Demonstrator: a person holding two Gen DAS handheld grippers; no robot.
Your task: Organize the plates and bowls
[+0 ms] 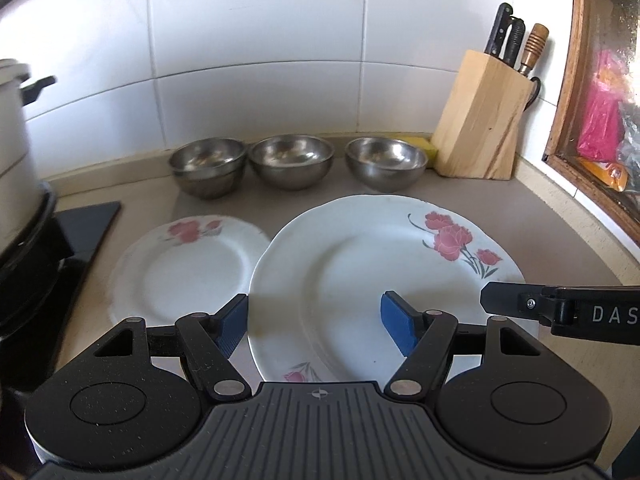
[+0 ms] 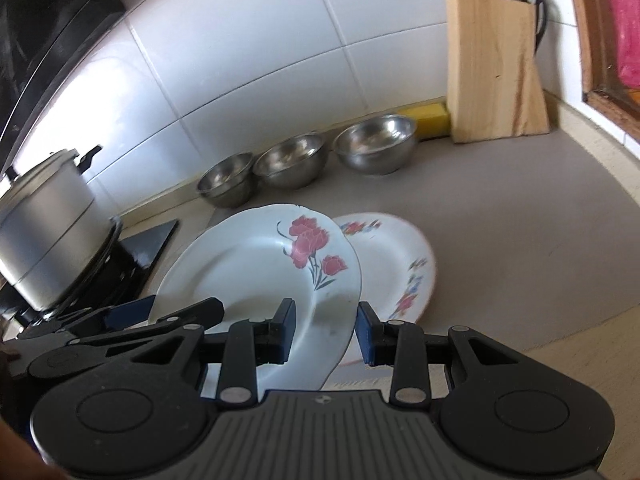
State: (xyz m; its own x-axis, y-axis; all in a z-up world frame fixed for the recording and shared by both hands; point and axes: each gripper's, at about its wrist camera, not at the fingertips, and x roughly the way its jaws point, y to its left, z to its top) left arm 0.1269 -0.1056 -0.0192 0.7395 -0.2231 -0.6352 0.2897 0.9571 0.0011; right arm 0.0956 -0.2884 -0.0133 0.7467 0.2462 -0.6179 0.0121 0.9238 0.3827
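A large white plate with red flowers (image 1: 360,272) is tilted up off the counter; it also shows in the right wrist view (image 2: 256,268). My left gripper (image 1: 316,322) is open, its jaws straddling the plate's left rim. My right gripper (image 2: 326,332) has its jaws on either side of the plate's right rim, holding it. A second red-flower plate (image 1: 188,268) lies flat to the left. A plate with multicoloured flowers (image 2: 396,264) lies flat under the raised one. Three steel bowls (image 1: 291,162) stand in a row by the wall; the left one (image 1: 207,168) is a stack.
A wooden knife block (image 1: 482,120) stands in the back right corner with a yellow sponge (image 1: 420,144) beside it. A pot (image 2: 44,224) sits on a black stove (image 2: 148,244) at the left. A wood-framed window (image 1: 576,120) borders the right.
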